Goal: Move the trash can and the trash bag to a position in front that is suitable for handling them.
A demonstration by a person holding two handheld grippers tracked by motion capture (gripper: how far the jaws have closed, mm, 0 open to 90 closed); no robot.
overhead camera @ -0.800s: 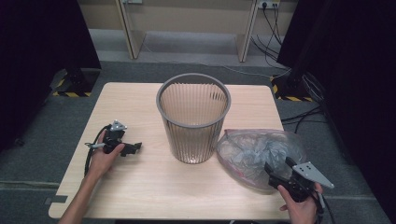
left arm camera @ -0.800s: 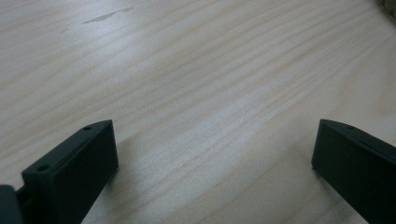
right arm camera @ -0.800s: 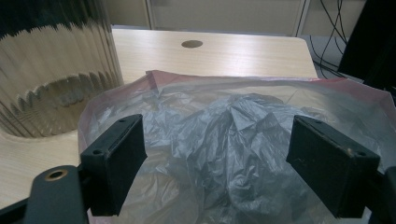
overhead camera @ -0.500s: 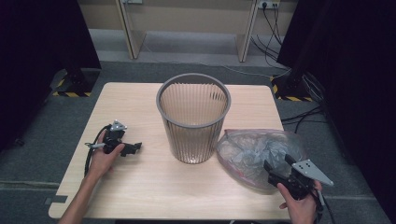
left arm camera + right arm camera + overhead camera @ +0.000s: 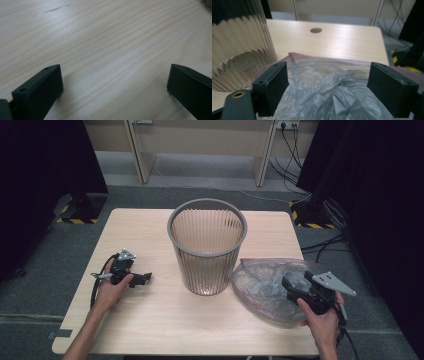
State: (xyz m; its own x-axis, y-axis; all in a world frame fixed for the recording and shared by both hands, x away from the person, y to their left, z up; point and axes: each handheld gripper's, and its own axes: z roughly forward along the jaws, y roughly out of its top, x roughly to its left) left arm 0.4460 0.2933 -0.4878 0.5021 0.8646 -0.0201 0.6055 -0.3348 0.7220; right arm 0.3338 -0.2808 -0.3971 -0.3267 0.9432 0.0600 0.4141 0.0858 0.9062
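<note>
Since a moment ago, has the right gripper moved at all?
Yes, slightly. In the high view the right gripper has crept a little leftward over the plastic bag, toward the bin, its jaws wide open.

From my high view, the plastic bag [image 5: 265,287] is partly covered at its near right by the right gripper [image 5: 295,289], and what lies inside the crumpled film I cannot tell. The bin [image 5: 207,245] hides the table [image 5: 150,320] behind it. In the right gripper view the bin [image 5: 239,50] is blurred and cut off at the left edge, and the bag [image 5: 327,92] runs off the bottom. In the left gripper view both jaws are cut off at the bottom edge.
</note>
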